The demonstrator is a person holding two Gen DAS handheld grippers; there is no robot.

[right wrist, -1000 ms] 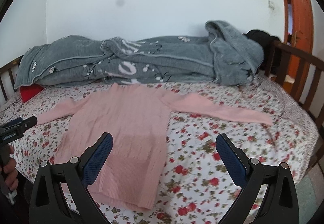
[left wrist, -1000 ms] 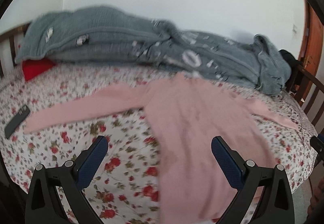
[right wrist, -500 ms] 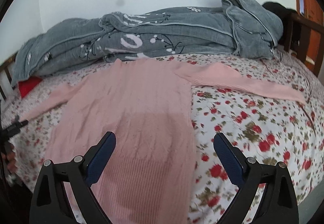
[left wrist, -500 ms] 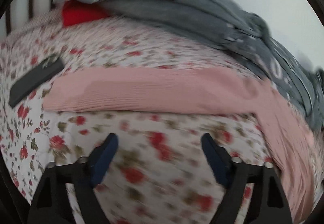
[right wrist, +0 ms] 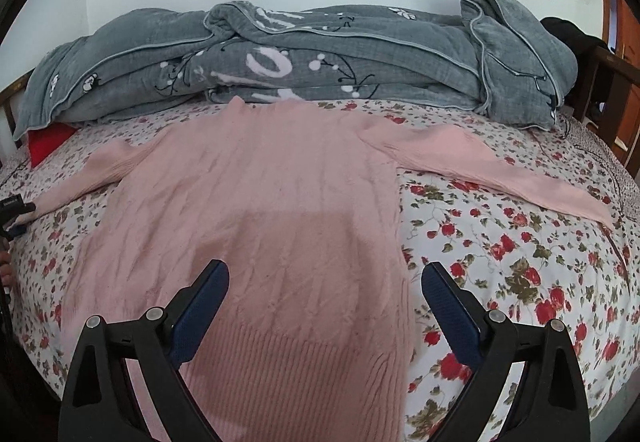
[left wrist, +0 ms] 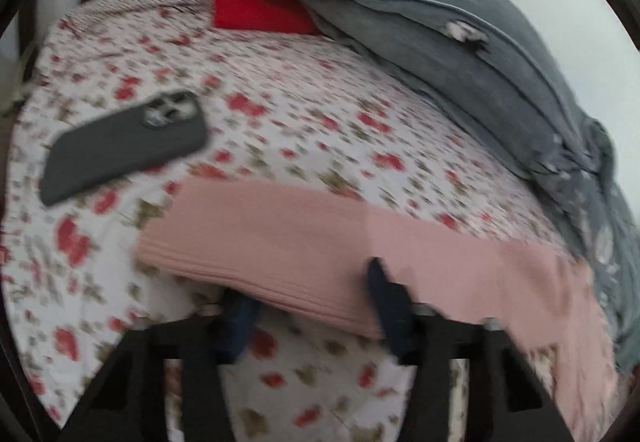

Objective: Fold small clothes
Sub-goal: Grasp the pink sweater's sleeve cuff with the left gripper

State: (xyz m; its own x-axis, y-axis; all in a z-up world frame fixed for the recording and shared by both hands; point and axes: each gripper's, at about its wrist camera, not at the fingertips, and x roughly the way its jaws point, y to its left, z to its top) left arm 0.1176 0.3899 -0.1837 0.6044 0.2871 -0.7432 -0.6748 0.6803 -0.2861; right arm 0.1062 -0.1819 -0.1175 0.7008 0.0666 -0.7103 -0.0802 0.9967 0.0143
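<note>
A pink knit sweater lies flat on the floral bed sheet with both sleeves spread out. In the left wrist view its left sleeve runs across the picture, cuff end to the left. My left gripper is at the sleeve's near edge and its jaws are closing. One finger is tucked under the edge and the other lies on top, still apart. My right gripper hovers open over the sweater's lower body, holding nothing. The left gripper's tip shows at the right view's left edge.
A dark phone lies face down on the sheet just beyond the cuff. A rumpled grey blanket is piled along the far side, with a red cushion under its end. Wooden bed rails stand at the right.
My left gripper swung left to the sleeve's cuff end, dropped onto its edge and narrowed its jaws. My right gripper moved closer and lower over the sweater's body.
</note>
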